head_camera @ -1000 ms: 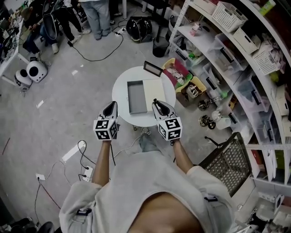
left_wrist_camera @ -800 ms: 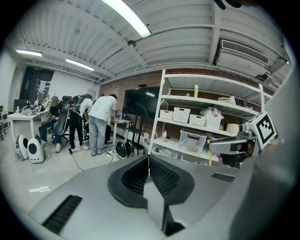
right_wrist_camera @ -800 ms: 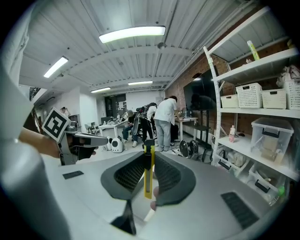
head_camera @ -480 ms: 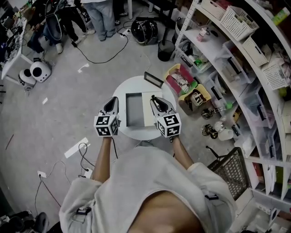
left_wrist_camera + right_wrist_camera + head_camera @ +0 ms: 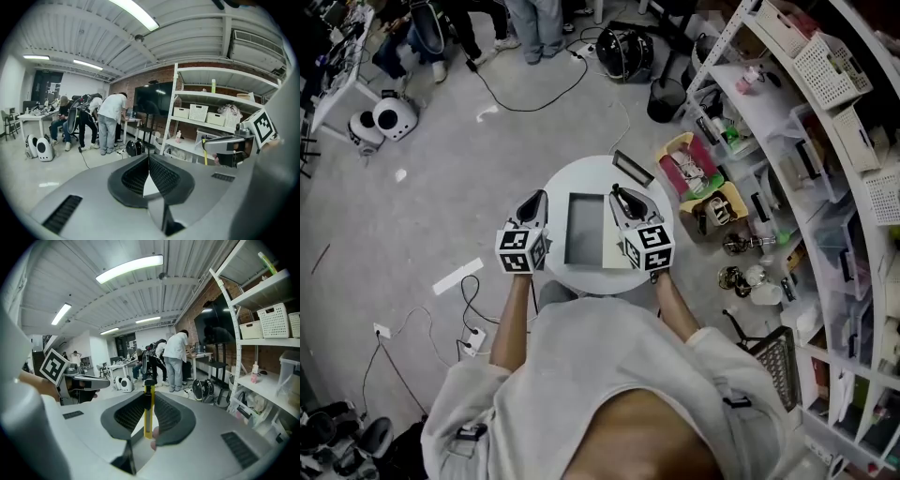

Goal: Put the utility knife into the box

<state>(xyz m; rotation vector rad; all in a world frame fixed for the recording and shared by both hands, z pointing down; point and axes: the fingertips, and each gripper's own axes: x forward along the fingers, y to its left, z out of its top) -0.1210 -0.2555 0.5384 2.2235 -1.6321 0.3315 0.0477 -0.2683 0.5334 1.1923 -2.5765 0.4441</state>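
The person holds out the left gripper point(image 5: 532, 201), a grey two-jaw tool with a black-and-white marker cube at its rear. The matching right gripper point(image 5: 622, 196) is level with it but well apart, and both point forward and slightly down. The bare left forearm point(image 5: 514, 319) and right forearm point(image 5: 671, 309) reach out from pale grey sleeves point(image 5: 469, 403). The left gripper's jaws are pressed together with nothing between them. The right gripper's jaws clamp a slim yellow utility knife point(image 5: 148, 420), upright between the pads.

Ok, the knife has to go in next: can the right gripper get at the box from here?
Probably yes. The right gripper, shut on the knife, hangs beside the open box; nothing lies between them.
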